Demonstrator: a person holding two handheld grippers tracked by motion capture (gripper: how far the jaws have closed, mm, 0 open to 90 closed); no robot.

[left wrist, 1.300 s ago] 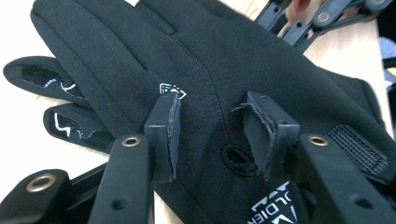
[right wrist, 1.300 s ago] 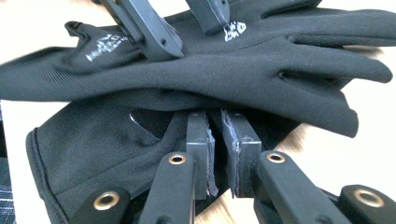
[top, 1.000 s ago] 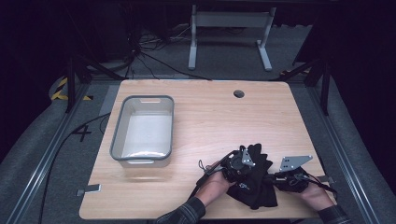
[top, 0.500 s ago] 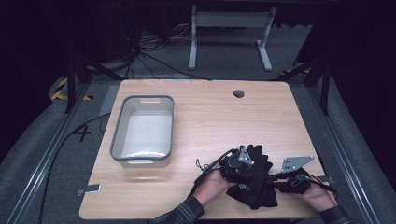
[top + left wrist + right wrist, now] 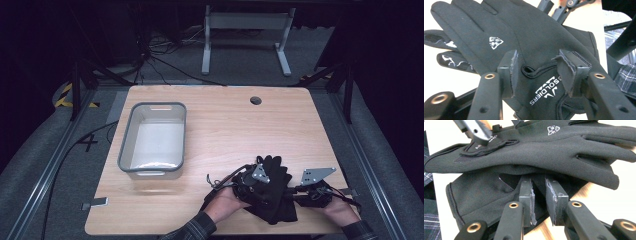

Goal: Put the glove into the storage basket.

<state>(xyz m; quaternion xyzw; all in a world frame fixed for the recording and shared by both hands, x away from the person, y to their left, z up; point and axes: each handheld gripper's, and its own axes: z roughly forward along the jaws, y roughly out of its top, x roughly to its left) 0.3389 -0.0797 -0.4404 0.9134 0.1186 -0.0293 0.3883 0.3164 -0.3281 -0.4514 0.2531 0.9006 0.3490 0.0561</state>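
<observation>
Left gripper fingers opening, astride upper glove; right gripper fingers narrowly parted, lower glove half-hidden.

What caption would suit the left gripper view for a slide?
Left gripper, fingers just opening, above the cuff of the top black glove, which lies across a second glove.

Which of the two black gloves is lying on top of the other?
The top glove is the one showing a small white emblem near its fingers and white lettering by the cuff. The lower glove lies crosswise beneath it, mostly covered, its cuff poking out.
</observation>
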